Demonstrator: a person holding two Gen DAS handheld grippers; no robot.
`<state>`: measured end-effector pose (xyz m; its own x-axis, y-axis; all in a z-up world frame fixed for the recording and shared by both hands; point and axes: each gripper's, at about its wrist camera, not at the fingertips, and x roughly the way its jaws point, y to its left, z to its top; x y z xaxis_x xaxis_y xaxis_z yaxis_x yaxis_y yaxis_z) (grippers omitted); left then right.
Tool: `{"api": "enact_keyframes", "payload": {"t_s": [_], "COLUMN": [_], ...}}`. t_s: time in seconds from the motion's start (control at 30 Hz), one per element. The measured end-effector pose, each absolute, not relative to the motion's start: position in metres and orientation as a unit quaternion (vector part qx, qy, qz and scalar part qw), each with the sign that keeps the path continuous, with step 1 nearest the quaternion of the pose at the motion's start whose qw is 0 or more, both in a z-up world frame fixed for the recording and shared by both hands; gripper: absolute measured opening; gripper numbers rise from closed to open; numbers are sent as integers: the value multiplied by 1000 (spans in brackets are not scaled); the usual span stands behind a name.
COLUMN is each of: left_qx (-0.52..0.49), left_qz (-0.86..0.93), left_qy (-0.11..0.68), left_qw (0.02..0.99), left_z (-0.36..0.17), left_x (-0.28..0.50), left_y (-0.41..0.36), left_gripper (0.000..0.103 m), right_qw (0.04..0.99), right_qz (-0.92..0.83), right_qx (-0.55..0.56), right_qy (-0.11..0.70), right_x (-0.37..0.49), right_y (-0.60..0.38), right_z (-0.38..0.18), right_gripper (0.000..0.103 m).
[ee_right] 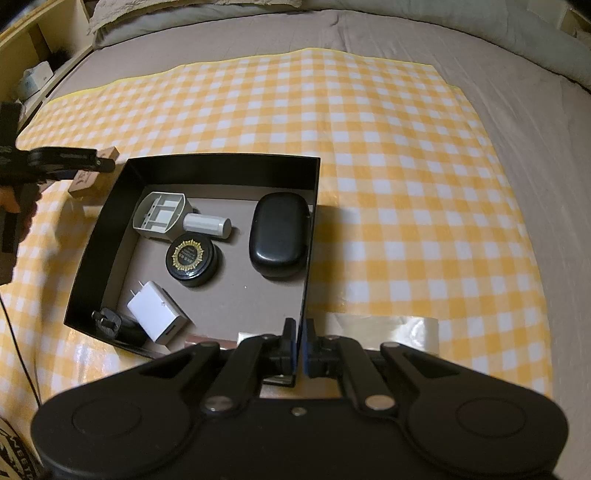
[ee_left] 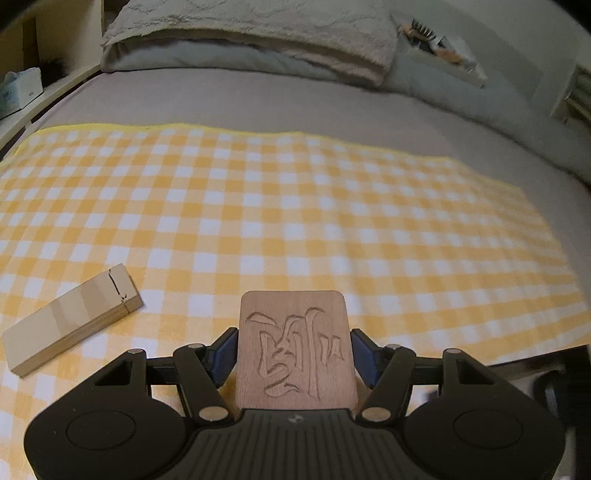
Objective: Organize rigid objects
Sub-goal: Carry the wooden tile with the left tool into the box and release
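My left gripper point(ee_left: 294, 349) is shut on a carved wooden block point(ee_left: 295, 347) and holds it above the yellow checked cloth point(ee_left: 295, 206). A long pale wooden block point(ee_left: 72, 319) lies on the cloth to its left. My right gripper point(ee_right: 300, 345) is shut on the near right wall of a black box point(ee_right: 221, 160). The box holds a black case point(ee_right: 279, 234), a round black tin point(ee_right: 190, 260), a white charger point(ee_right: 159, 312), a black plug point(ee_right: 110, 323), a grey plastic part point(ee_right: 160, 214) and a white cylinder point(ee_right: 207, 223). The left gripper point(ee_right: 98, 162) with its block shows left of the box.
The cloth lies on a grey bed point(ee_left: 258, 96) with a pillow point(ee_left: 251, 29) at the head. A white box with brushes point(ee_left: 439, 48) sits at the back right. A shelf with a tissue box point(ee_left: 18, 92) stands left. A clear tape roll point(ee_right: 424, 332) lies by my right gripper.
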<state>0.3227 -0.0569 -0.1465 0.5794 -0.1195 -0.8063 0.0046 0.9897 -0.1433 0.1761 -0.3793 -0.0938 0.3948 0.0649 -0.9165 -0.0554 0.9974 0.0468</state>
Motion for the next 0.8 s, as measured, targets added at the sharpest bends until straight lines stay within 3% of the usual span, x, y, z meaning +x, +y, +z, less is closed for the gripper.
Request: {"api": "enact_keyframes", "payload": {"t_s": [0.43, 0.8], "left_qx": [-80, -111], "left_qz": [-214, -309], "left_qy": [411, 475], "left_qw": [882, 816], "left_z": [-78, -110], "left_x": [252, 239], "left_y": [-130, -202], "left_gripper": [64, 64], "right_qw": [834, 834], "right_qz": [34, 32], "right_qx": [3, 1], "right_qy": [550, 551], "right_x": [177, 178], "right_y": [-378, -378], "right_z": [-96, -96], "right_gripper": [4, 4]}}
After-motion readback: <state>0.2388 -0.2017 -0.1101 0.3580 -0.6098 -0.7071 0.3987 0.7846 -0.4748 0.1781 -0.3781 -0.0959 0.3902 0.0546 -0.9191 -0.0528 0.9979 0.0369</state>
